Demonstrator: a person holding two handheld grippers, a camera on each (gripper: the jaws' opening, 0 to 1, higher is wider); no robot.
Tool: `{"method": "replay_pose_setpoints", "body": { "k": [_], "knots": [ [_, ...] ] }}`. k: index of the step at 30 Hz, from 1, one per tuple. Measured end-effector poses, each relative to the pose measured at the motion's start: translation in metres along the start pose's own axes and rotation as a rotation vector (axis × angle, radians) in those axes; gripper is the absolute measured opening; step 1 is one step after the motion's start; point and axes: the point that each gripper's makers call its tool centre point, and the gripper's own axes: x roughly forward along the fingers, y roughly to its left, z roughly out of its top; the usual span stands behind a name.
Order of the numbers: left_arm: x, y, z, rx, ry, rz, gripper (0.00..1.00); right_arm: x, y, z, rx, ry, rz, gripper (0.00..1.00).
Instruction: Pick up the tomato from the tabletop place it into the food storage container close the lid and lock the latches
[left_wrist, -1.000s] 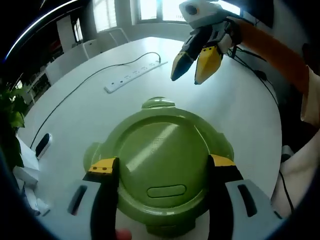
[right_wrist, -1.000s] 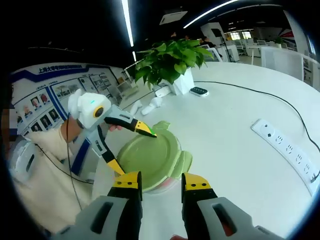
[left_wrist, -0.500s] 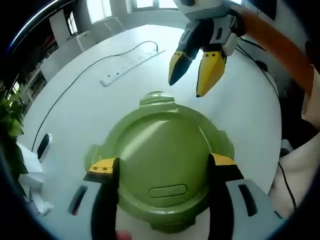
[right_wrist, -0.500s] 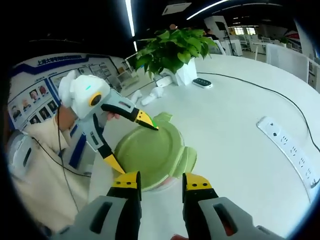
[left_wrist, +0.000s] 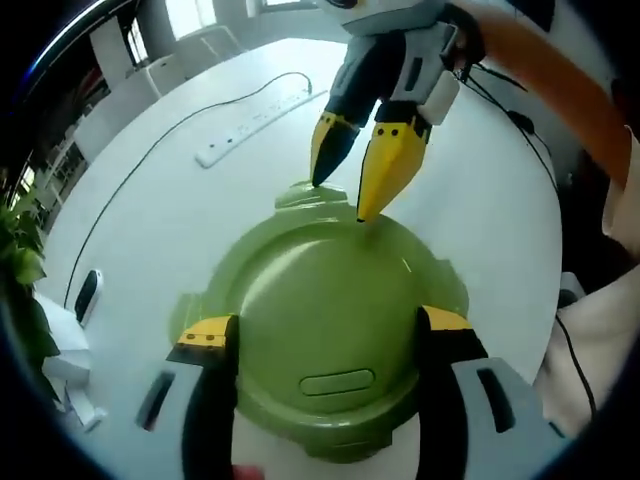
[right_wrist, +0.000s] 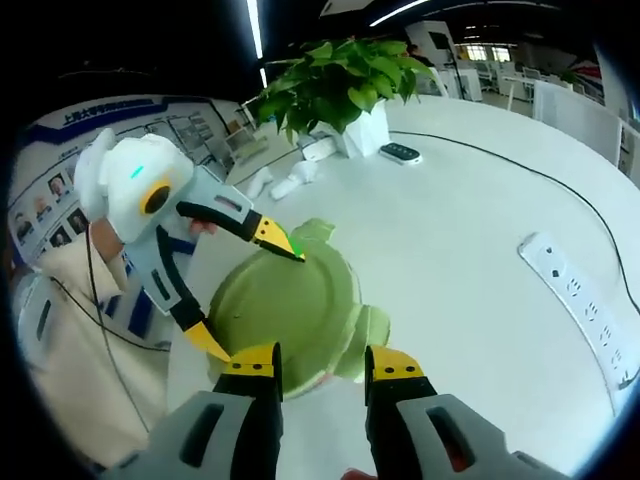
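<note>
The green lid (left_wrist: 325, 330) sits on the food storage container (right_wrist: 300, 375) on the white worktop (left_wrist: 180, 200). The left claw (left_wrist: 325, 335), spread, straddles it; hold firm. The right claw (left_wrist: 355, 175), slightly parted, should press the far latch (left_wrist: 305, 195) squarely down.

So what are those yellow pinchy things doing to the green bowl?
A person is working with two tongs on a green food container on a white table. Its lid is on. The left tongs are open, one on each side of the lid. The right tongs are open and reach toward a latch at the lid's far edge.
</note>
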Motion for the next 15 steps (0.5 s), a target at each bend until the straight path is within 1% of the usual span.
{"method": "replay_pose_setpoints", "body": {
  "k": [2,5,9,12,13,15],
  "knots": [
    [0.0,0.0,0.0,0.002,0.01,0.0,0.68,0.001,-0.003,-0.001,-0.007,0.03,-0.022,0.27],
    [0.001,0.0,0.001,0.004,0.025,-0.001,0.68,0.002,-0.003,-0.001,-0.011,0.047,-0.029,0.27],
    [-0.002,-0.012,-0.005,0.006,0.017,0.0,0.67,0.004,-0.005,-0.002,-0.02,0.081,-0.044,0.27],
    [-0.004,-0.019,-0.007,0.006,0.013,0.001,0.67,0.007,-0.004,-0.005,-0.016,0.135,-0.061,0.26],
    [-0.006,-0.026,-0.01,0.008,0.012,0.003,0.67,0.008,-0.005,-0.006,-0.016,0.153,-0.07,0.26],
    [-0.008,-0.033,-0.013,0.009,0.013,0.002,0.67,0.013,-0.005,-0.008,-0.013,0.188,-0.085,0.26]
  ]
}}
